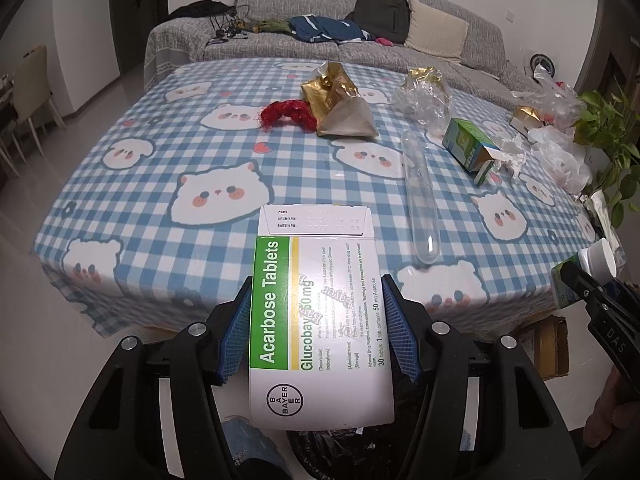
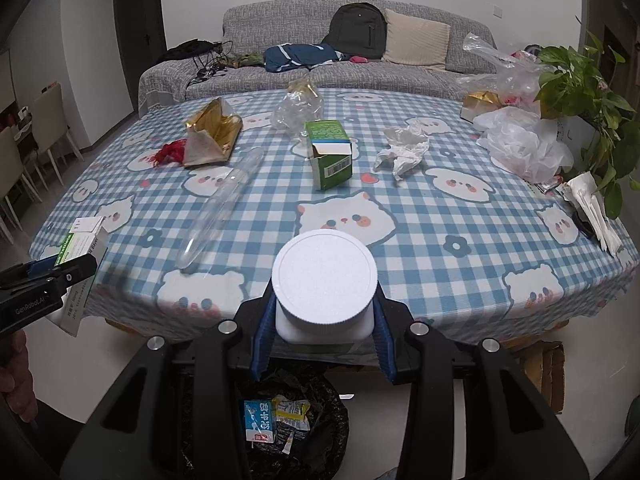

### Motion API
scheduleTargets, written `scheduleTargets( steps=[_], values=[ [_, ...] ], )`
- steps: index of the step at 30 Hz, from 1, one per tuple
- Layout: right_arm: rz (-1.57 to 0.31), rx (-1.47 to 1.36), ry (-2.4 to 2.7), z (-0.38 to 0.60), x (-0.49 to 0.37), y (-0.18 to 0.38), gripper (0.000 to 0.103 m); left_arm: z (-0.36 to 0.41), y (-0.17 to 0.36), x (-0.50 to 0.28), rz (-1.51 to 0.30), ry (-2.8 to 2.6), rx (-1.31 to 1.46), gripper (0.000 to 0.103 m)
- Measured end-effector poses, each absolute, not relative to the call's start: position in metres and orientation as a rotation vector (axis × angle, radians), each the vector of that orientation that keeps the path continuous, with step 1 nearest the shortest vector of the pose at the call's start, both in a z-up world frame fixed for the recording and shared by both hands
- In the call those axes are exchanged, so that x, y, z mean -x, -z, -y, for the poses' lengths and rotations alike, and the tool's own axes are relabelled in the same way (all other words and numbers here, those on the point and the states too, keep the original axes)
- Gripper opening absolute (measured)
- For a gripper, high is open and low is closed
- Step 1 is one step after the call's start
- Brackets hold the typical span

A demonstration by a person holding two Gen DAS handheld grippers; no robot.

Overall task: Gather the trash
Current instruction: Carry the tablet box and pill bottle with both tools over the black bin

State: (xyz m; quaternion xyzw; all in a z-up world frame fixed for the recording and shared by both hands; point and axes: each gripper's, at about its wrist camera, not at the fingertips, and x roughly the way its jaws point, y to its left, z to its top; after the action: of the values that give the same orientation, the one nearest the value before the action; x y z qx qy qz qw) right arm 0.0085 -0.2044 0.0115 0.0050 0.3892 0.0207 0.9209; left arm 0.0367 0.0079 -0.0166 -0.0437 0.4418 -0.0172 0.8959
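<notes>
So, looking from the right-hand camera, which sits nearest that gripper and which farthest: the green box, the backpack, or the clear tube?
From the right gripper, holding the white bottle:
1. Clear tube, lying on the table, to the left.
2. Green box, mid-table, straight ahead.
3. Backpack, on the sofa beyond the table.

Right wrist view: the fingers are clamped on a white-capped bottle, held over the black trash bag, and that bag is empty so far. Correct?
Not quite: the bag is not empty. The right wrist view shows the right gripper clamped on the white-capped bottle over the black trash bag, and wrappers already lie inside it, a blue one and a yellow one. The rest stands.
</notes>
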Motion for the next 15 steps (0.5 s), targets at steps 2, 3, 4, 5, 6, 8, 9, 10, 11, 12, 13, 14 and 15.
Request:
scheduleTargets(
  steps=[2, 3, 4, 5, 6, 8, 9, 10, 11, 12, 13, 14, 15],
  values=[
    [-0.799, -0.009, -0.050, 0.200, -0.004, -0.011, 0.040, -0.010, 0.019, -0.029, -0.919, 0.033, 0.093, 0.059],
    [-0.799, -0.008, -0.053, 0.198, -0.001, -0.010, 0.039, -0.011, 0.021, -0.026, -0.920, 0.032, 0.094, 0.059],
    [-0.799, -0.006, -0.056, 0.195, 0.000, -0.009, 0.040, -0.011, 0.022, -0.022, -0.921, 0.031, 0.095, 0.059],
    [-0.800, -0.005, -0.058, 0.193, 0.003, -0.008, 0.040, -0.012, 0.023, -0.020, -0.922, 0.030, 0.096, 0.059],
    [-0.801, -0.005, -0.061, 0.191, 0.005, -0.007, 0.040, -0.012, 0.024, -0.017, -0.923, 0.029, 0.098, 0.059],
    [-0.802, -0.003, -0.067, 0.186, 0.009, -0.005, 0.040, -0.013, 0.026, -0.013, -0.925, 0.028, 0.101, 0.059],
    [-0.803, -0.002, -0.070, 0.184, 0.011, -0.004, 0.040, -0.013, 0.027, -0.011, -0.927, 0.026, 0.100, 0.059],
    [-0.805, -0.001, -0.073, 0.182, 0.012, -0.003, 0.040, -0.013, 0.029, -0.009, -0.929, 0.026, 0.099, 0.059],
    [-0.807, 0.002, -0.077, 0.180, 0.014, -0.001, 0.040, -0.014, 0.030, -0.007, -0.931, 0.026, 0.099, 0.059],
    [-0.809, 0.004, -0.080, 0.177, 0.016, 0.000, 0.040, -0.014, 0.032, -0.005, -0.931, 0.025, 0.100, 0.059],
    [-0.810, 0.006, -0.084, 0.175, 0.017, 0.001, 0.040, -0.015, 0.034, -0.003, -0.932, 0.023, 0.103, 0.059],
    [-0.812, 0.008, -0.088, 0.173, 0.019, 0.003, 0.040, -0.016, 0.036, -0.001, -0.934, 0.022, 0.105, 0.059],
    [-0.814, 0.009, -0.091, 0.171, 0.021, 0.004, 0.040, -0.017, 0.038, 0.002, -0.936, 0.019, 0.108, 0.059]
  ],
)
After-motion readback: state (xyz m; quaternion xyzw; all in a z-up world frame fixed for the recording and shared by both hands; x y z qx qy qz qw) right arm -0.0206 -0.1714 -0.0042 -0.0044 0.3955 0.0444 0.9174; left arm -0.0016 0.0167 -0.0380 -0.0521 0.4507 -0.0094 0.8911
